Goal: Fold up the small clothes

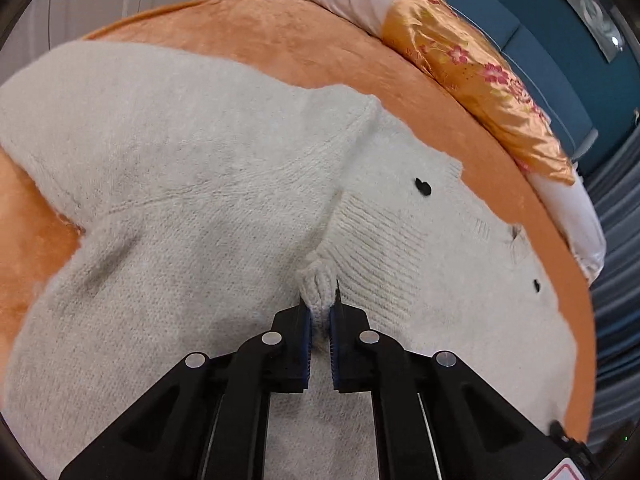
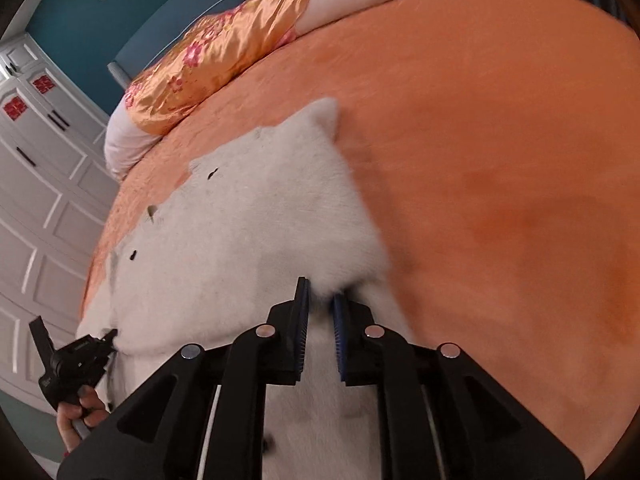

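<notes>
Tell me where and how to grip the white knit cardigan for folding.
Grip the white knit cardigan by its near edge, coming from above and the near side: it lies flat on the orange bedspread, so only edges pinch. The left gripper and right gripper already pinch there.

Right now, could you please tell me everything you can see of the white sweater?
The white sweater is a fuzzy knit with a ribbed band and small black buttons. It lies spread and rumpled on the orange bedspread. The left hand-held gripper pinches a bunched fold; the right hand-held gripper pinches another edge.

Left gripper (image 1: 319, 312) jaws pinch white sweater (image 1: 200, 184) fold.
</notes>
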A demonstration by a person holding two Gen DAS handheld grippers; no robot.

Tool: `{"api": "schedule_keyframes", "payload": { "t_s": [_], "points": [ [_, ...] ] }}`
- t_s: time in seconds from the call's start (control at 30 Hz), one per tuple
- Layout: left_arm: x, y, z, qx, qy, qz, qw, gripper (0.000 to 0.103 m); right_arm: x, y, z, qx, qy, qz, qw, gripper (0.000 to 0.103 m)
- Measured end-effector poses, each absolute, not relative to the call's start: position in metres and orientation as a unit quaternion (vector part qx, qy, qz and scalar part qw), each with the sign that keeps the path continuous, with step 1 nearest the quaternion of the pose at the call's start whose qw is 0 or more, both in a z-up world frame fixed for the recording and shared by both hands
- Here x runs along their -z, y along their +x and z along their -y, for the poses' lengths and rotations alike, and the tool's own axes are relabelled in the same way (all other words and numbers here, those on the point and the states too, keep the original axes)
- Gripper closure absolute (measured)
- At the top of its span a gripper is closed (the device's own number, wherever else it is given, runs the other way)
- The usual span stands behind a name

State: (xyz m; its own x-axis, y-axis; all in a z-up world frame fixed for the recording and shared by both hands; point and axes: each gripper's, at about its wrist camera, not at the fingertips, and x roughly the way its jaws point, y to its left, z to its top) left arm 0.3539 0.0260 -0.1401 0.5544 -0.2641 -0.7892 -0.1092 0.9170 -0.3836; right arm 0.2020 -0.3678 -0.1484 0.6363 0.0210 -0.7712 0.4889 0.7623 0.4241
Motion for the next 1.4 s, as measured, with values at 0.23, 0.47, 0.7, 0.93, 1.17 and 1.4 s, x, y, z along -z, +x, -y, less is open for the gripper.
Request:
{"api": "schedule_keyframes", "payload": {
  "t_s": [0.23, 0.47, 0.7, 0.93, 1.17, 1.4],
  "points": [
    [0.146, 0.348, -0.019, 0.043, -0.156, -0.449, 0.879, 0.092, 0.110, 0.227, 0.356, 0.126, 0.236, -0.380, 0.885, 0.091],
    [0.150, 0.348, -0.023, 0.053, -0.171, -0.430, 0.885, 0.090, 0.173, 0.250, 0.362, 0.139, 0.212, -0.393, 0.884, 0.102],
    [0.136, 0.341, -0.046, 0.071, -0.235, -0.429, 0.869, 0.083, 0.176, 0.261, 0.345, 0.166, 0.136, -0.401, 0.890, 0.101],
    [0.094, 0.330, -0.198, -0.049, -0.285, -0.382, 0.878, 0.057, 0.177, 0.252, 0.351, 0.156, 0.156, -0.389, 0.894, 0.101],
    [0.114, 0.363, -0.377, -0.195, -0.387, -0.387, 0.814, 0.052, 0.177, 0.251, 0.344, 0.167, 0.137, -0.386, 0.897, 0.101],
    [0.105, 0.397, -0.388, -0.155, -0.406, -0.390, 0.812, 0.098, 0.178, 0.252, 0.343, 0.170, 0.134, -0.385, 0.897, 0.101]
  ]
}}
